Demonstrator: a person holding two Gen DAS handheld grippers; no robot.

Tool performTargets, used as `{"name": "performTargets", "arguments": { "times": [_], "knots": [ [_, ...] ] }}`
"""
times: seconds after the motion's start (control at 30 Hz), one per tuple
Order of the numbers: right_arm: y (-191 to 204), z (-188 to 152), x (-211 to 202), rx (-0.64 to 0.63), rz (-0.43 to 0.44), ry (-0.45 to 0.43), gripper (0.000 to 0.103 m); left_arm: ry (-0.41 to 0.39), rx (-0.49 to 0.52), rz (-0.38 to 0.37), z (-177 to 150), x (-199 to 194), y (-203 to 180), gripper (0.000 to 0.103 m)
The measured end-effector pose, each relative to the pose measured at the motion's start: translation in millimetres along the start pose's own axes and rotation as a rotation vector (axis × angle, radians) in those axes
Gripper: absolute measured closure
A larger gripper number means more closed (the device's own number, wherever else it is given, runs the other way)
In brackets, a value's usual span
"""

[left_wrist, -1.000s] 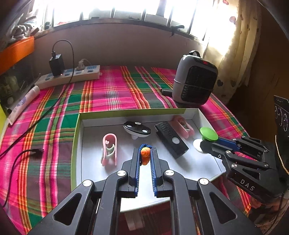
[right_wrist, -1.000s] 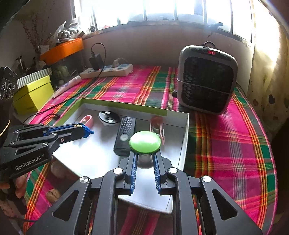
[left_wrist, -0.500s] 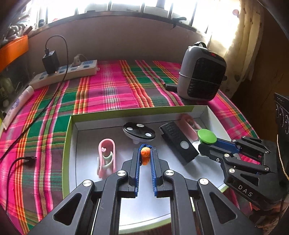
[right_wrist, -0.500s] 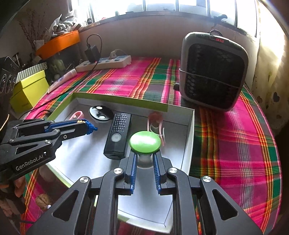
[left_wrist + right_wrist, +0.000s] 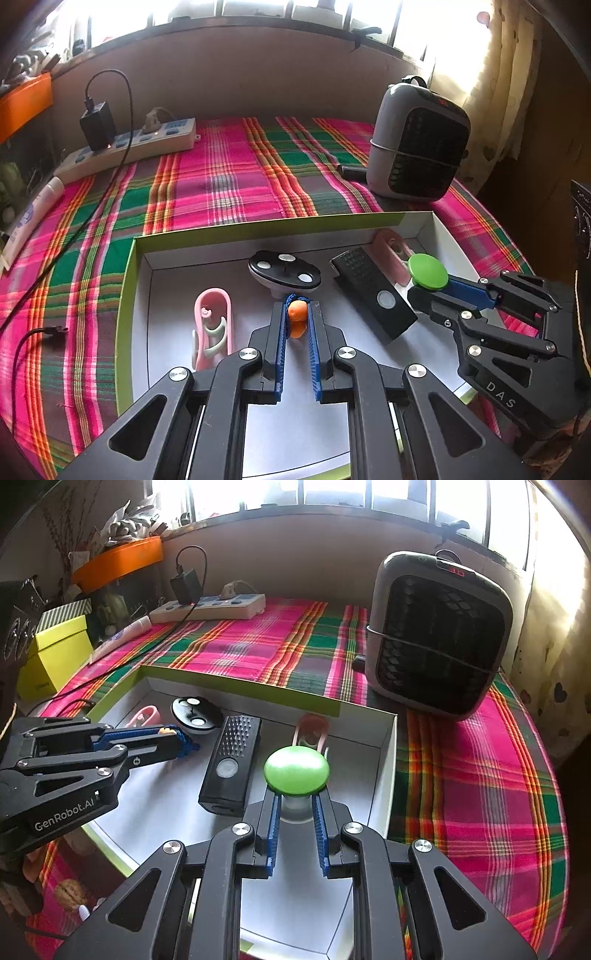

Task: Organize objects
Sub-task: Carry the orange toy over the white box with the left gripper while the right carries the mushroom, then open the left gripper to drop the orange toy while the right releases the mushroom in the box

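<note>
The left gripper (image 5: 297,317) is clenched on a small orange toy (image 5: 296,318), the right gripper (image 5: 295,805) on a green-capped knob (image 5: 296,771). Both hang over the white box (image 5: 140,295), likely to set them inside.

Your right gripper (image 5: 296,806): clamped on green-capped knob (image 5: 296,770), over white tray (image 5: 384,775).
Your left gripper (image 5: 184,743): closed, beside black remote (image 5: 231,764).
</note>
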State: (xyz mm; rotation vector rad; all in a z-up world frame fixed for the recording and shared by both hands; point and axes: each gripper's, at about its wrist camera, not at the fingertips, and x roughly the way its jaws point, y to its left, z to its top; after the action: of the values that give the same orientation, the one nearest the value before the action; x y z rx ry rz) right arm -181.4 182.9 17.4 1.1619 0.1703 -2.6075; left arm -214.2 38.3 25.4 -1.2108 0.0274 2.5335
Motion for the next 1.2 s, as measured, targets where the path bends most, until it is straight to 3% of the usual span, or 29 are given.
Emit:
{"name": "performTargets", "arguments": {
  "times": [0.27, 0.67, 0.93, 1.2],
  "knots": [
    [-0.5, -0.5, -0.5, 0.004, -0.002, 0.002, 0.085, 0.008, -0.001, -0.007, -0.4, 1.6, -0.9, 0.091],
    [0.4, -1.0, -1.0, 0.008, -0.004, 0.004, 0.085, 0.029, -0.021, -0.003, -1.9, 4.0, 2.3, 0.079],
    [4.3, -0.5, -6.2, -0.003, -0.005, -0.007, 0.066, 0.025, -0.021, -0.017, -3.6, 0.0, 3.7, 0.069],
    [3.9, -1.3, -11.6, 0.007, -0.017, -0.019, 0.066, 0.014, -0.028, -0.021, -7.1, -9.5, 4.4, 0.068]
  ]
}}
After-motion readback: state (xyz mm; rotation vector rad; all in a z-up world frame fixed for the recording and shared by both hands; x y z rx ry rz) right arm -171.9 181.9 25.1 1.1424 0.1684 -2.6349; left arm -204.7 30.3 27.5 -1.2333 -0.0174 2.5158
